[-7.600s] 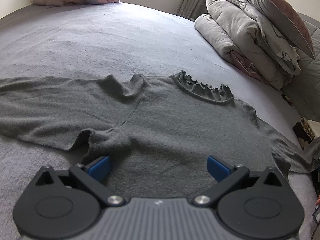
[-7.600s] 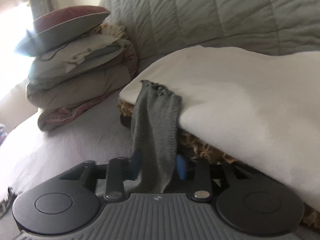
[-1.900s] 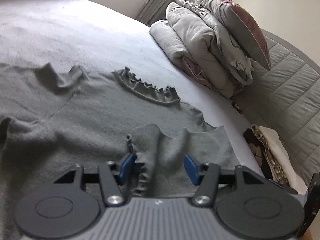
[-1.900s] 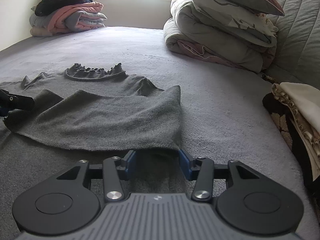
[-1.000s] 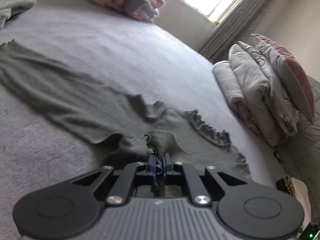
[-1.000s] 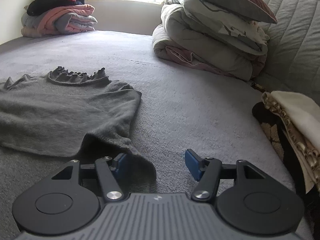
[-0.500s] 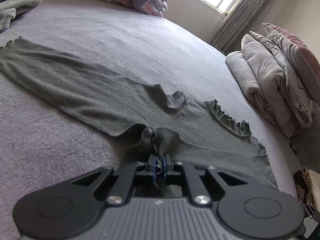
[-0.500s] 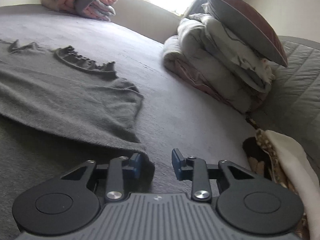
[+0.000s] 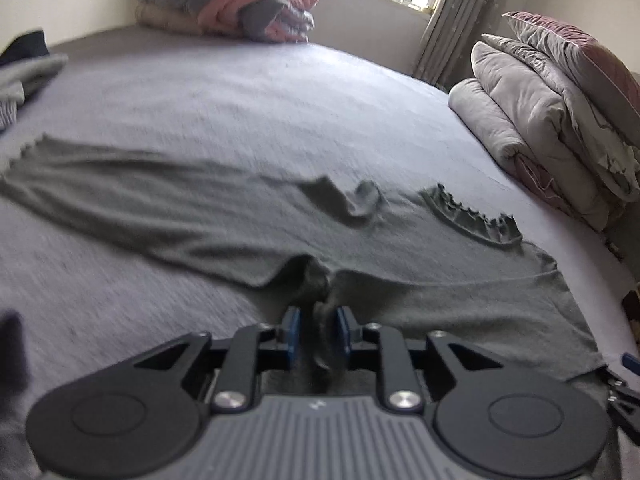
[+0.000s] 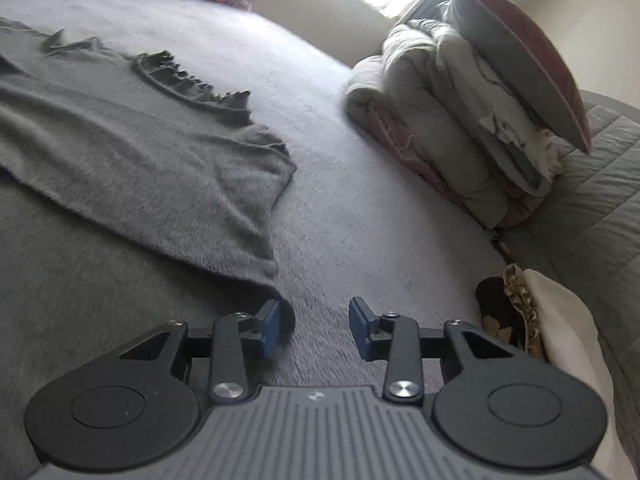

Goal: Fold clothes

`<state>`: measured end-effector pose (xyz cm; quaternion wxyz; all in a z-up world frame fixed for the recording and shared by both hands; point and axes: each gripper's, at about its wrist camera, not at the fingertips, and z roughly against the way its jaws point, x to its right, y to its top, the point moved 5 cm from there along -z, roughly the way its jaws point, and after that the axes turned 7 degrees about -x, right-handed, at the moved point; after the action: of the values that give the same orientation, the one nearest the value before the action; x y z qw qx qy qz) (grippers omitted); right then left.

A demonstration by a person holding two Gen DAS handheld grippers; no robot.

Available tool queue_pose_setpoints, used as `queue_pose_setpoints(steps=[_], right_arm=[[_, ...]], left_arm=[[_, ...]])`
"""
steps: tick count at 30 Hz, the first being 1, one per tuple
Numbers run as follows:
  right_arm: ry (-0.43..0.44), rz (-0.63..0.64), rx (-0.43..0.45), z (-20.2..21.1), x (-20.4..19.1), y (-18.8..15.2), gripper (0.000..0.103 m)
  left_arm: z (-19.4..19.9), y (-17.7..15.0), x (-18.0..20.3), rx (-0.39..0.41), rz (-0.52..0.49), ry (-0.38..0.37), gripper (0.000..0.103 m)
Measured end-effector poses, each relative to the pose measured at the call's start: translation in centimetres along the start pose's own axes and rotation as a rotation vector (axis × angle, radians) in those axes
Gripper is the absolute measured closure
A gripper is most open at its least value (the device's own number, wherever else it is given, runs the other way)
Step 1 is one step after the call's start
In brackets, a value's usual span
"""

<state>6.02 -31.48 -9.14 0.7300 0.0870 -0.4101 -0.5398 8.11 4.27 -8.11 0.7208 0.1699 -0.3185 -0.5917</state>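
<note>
Left wrist view: the grey sweater (image 9: 224, 216) lies spread on the bed (image 9: 240, 96). The left claw (image 9: 318, 330) has just been opening, a bunched fold standing loose between its pads. The right claw (image 10: 314, 328) stands apart just beside the sweater's corner, having just opened slightly.

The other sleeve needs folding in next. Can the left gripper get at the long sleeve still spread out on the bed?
Probably yes. The sleeve lies flat on the bed with nothing on it. The left gripper has just been opening; a fold of the sweater is between its pads, unpressed.

Left claw (image 9: 317, 330), right claw (image 10: 314, 328): black linkages, blue pads, silver screws, ribbed grey housing.
</note>
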Motion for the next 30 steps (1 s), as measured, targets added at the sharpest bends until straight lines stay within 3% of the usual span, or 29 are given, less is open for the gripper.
queue_pose_setpoints(steps=[6, 9, 13, 16, 19, 27, 30], right_arm=[[0.106, -0.252, 0.052, 1.3, 3.6, 0.5, 0.064], [0.151, -0.332, 0.09, 1.4, 3.7, 1.3, 0.064], [0.182, -0.342, 0.127, 1.4, 2.1, 2.7, 0.064], [0.195, -0.319, 0.123, 1.0, 0.4, 3.7, 0.064], [0.208, -0.309, 0.108, 0.4, -0.7, 4.3, 0.064], [0.241, -0.334, 0.013, -2.0, -1.7, 4.2, 0.063], [0.234, -0.35, 0.015, -1.6, -1.5, 4.6, 0.063]], left_arm=[[1.2, 1.0, 0.0, 0.076, -0.053, -0.014, 0.079], [1.1, 1.4, 0.8, 0.09, -0.092, -0.11, 0.08], [0.2, 1.8, 2.0, 0.093, -0.179, -0.225, 0.08], [-1.3, 1.4, 2.4, 0.054, -0.238, -0.183, 0.08], [-3.0, 0.7, 1.7, -0.026, -0.218, -0.138, 0.082], [-2.2, 1.0, 0.6, -0.029, -0.205, -0.185, 0.084], [-1.3, 1.3, 0.4, -0.018, -0.2, -0.207, 0.075]])
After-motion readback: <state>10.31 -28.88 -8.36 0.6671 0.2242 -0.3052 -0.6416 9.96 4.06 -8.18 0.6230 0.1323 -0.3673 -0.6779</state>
